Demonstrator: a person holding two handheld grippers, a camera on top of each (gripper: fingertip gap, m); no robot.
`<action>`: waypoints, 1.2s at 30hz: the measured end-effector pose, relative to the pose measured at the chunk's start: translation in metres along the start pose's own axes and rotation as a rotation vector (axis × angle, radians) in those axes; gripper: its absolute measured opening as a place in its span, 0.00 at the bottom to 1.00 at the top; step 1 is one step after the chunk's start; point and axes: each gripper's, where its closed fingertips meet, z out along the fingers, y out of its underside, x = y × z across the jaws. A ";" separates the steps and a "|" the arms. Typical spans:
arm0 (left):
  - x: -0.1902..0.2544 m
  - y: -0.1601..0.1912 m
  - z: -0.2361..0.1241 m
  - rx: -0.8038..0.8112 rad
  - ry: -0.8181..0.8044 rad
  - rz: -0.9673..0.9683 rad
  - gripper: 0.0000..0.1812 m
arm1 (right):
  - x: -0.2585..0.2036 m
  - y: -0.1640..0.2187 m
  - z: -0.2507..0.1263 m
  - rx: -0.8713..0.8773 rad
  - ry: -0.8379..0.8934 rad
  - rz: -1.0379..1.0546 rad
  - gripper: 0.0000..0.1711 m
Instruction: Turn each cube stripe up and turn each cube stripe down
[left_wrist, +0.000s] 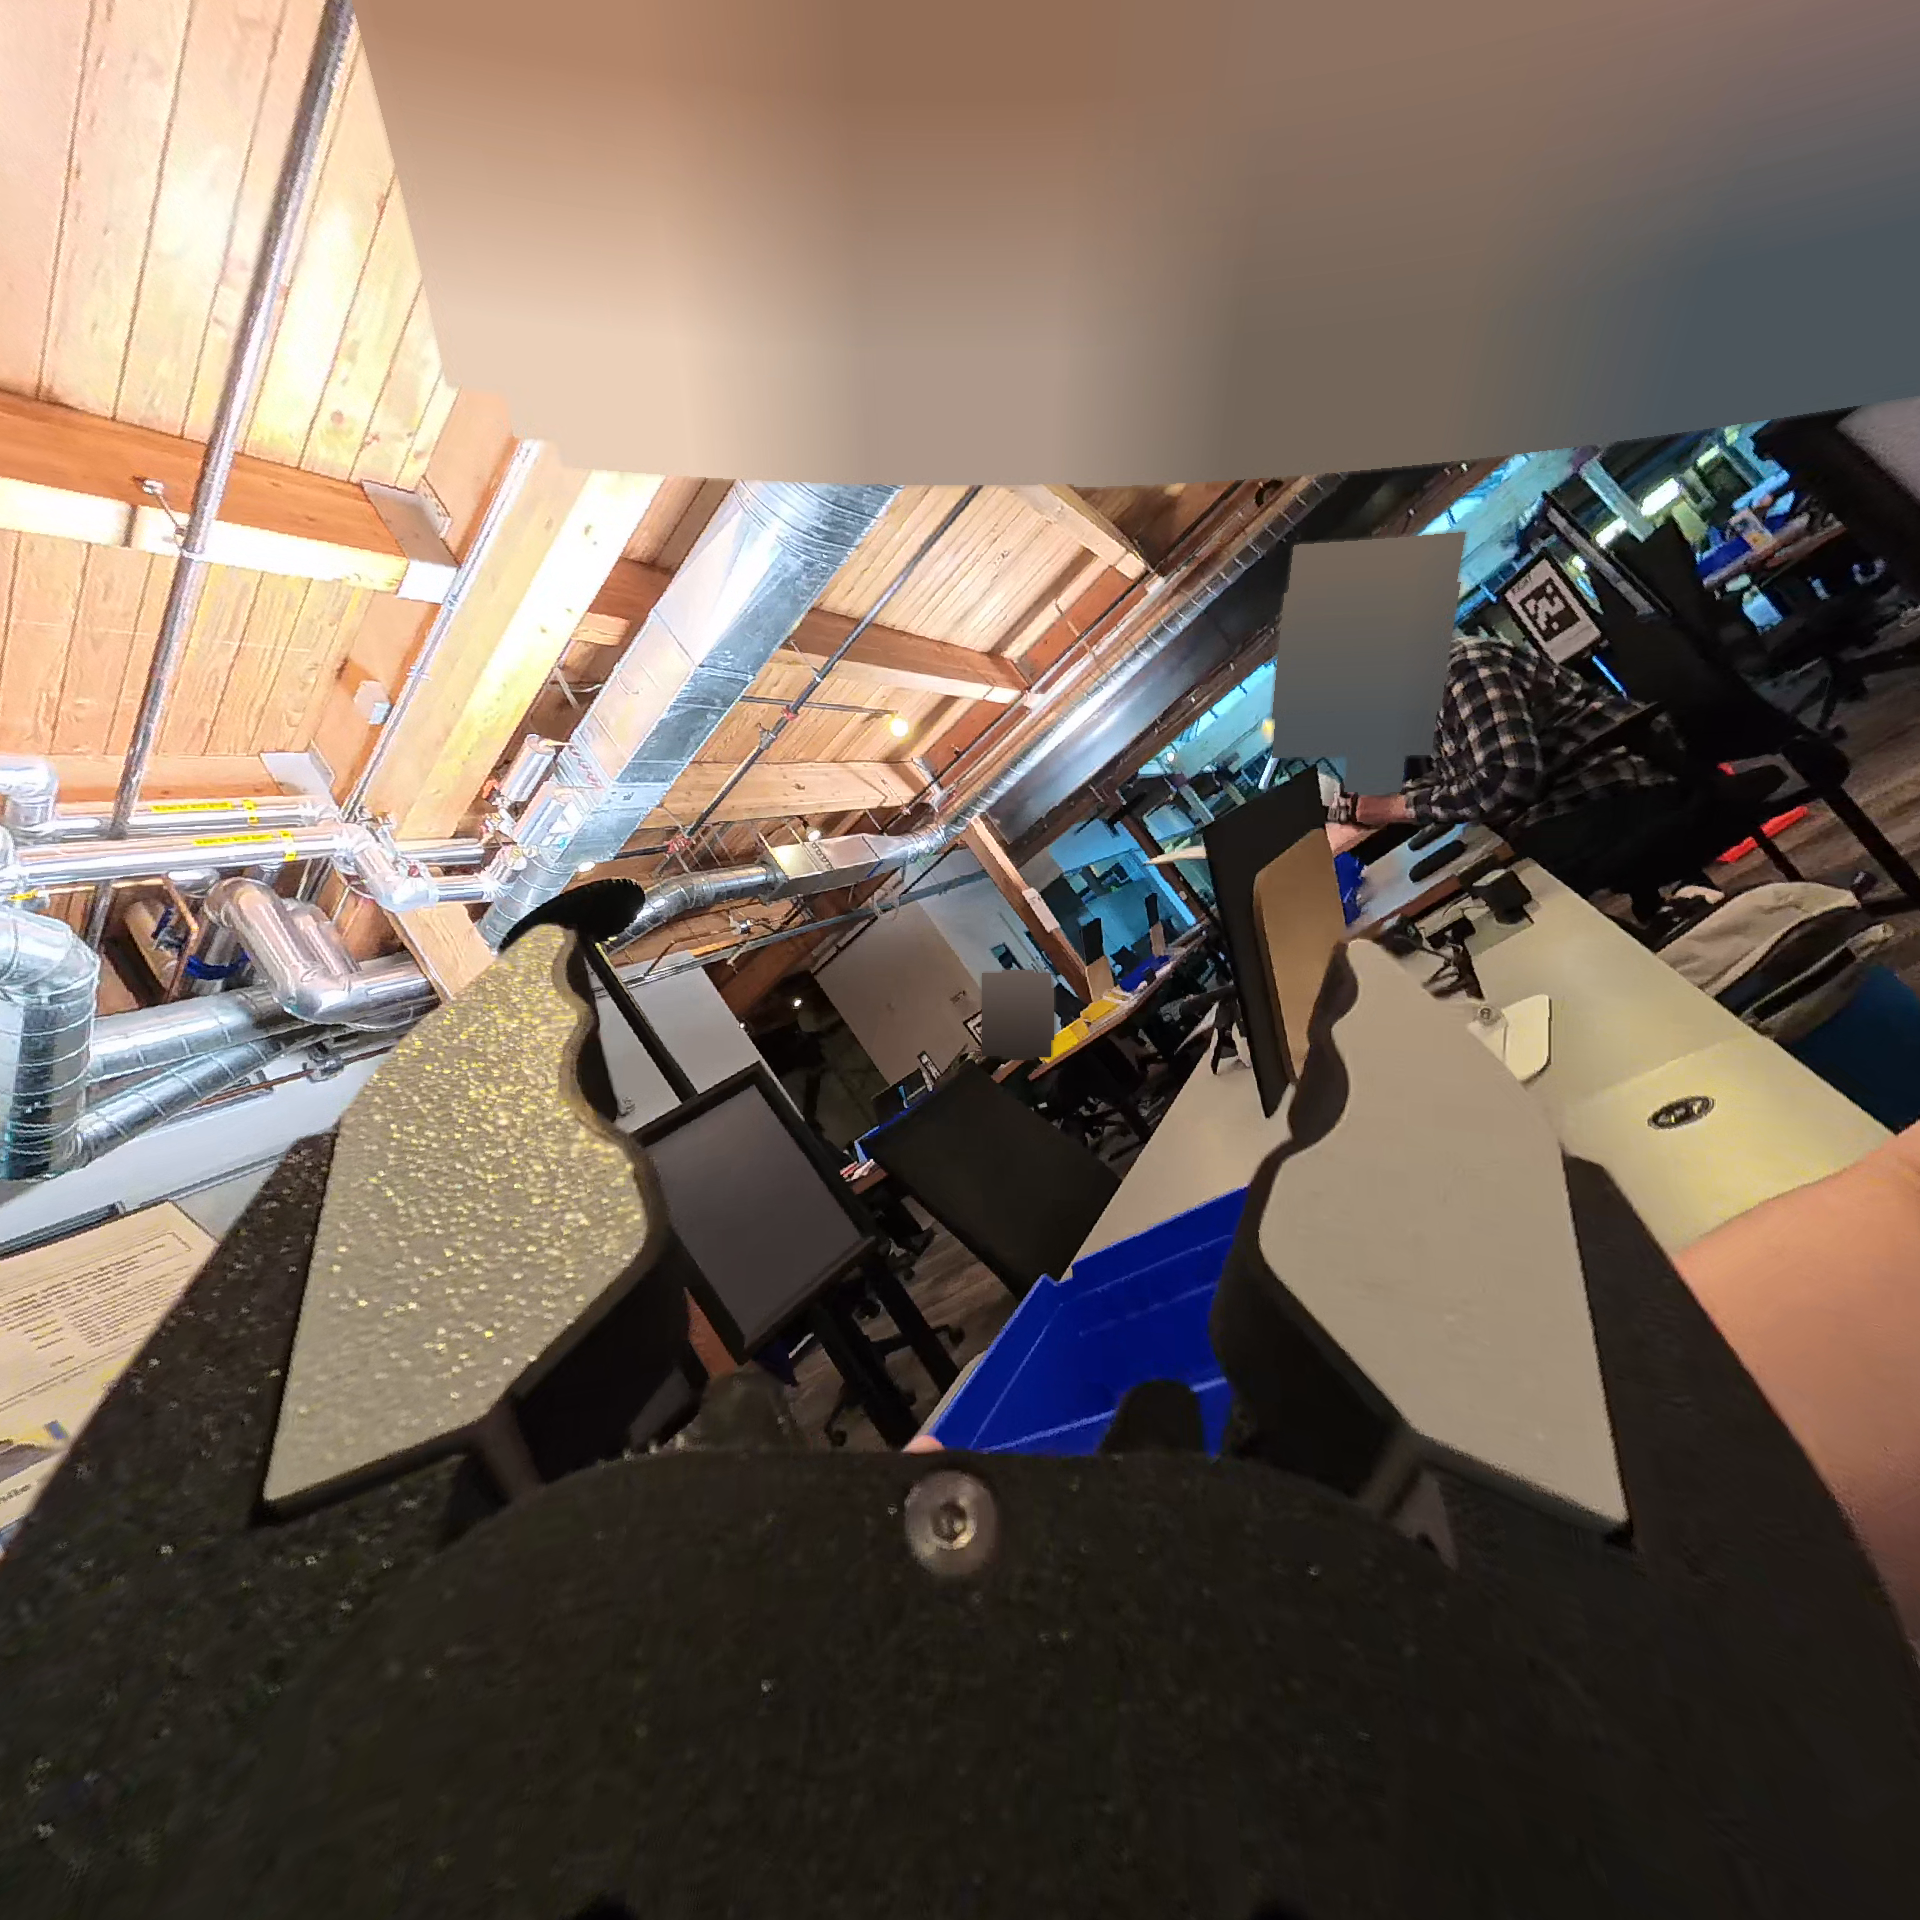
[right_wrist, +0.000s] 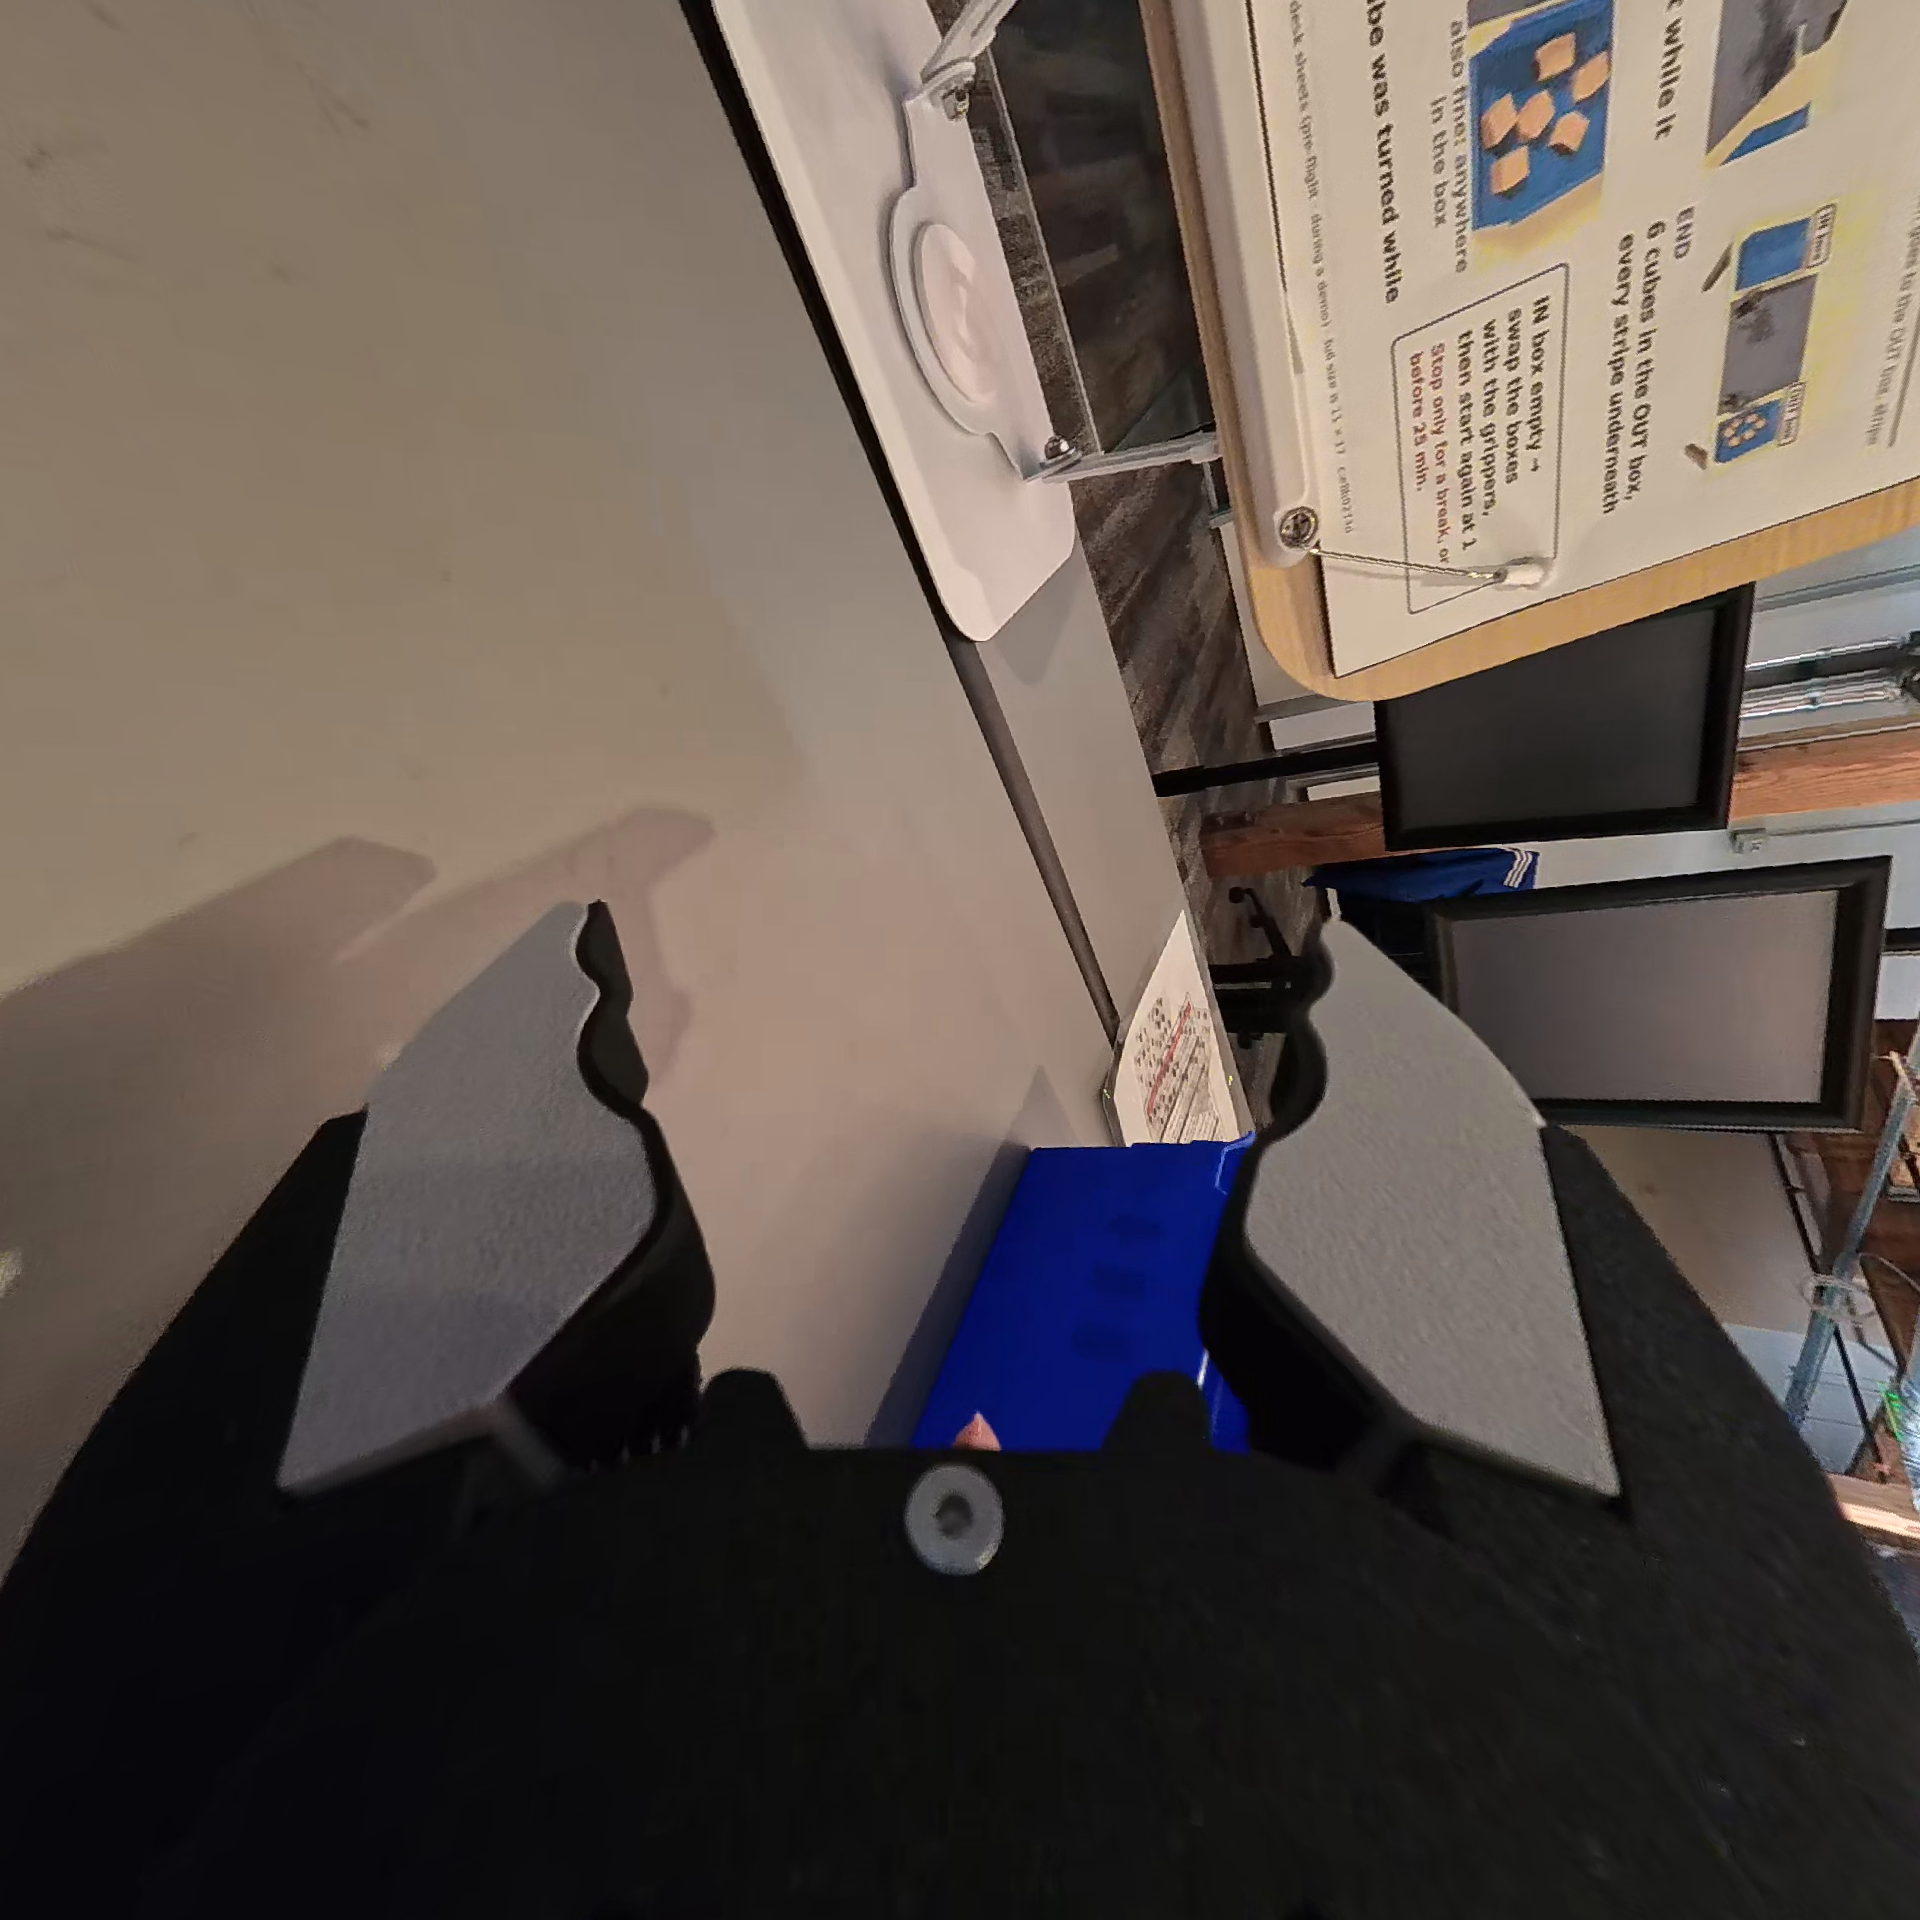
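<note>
Presently both the left gripper (left_wrist: 961, 951) and right gripper (right_wrist: 961, 961) stand with jaws wide apart, empty. No cube is visible; a blue bin (right_wrist: 1101, 1309) lies low between the right jaws on the grey bench (right_wrist: 416, 520), seemingly nearer that gripper.
</note>
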 end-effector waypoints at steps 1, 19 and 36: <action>0.003 0.003 0.001 -0.015 0.007 0.011 0.71 | 0.001 -0.001 -0.001 0.004 0.007 0.001 0.69; 0.017 0.033 0.007 -0.150 0.051 0.090 0.72 | 0.009 -0.002 -0.005 -0.002 0.051 -0.029 0.68; -0.013 0.002 0.003 -0.132 -0.028 0.240 0.71 | 0.008 0.002 0.000 0.022 -0.015 0.029 0.68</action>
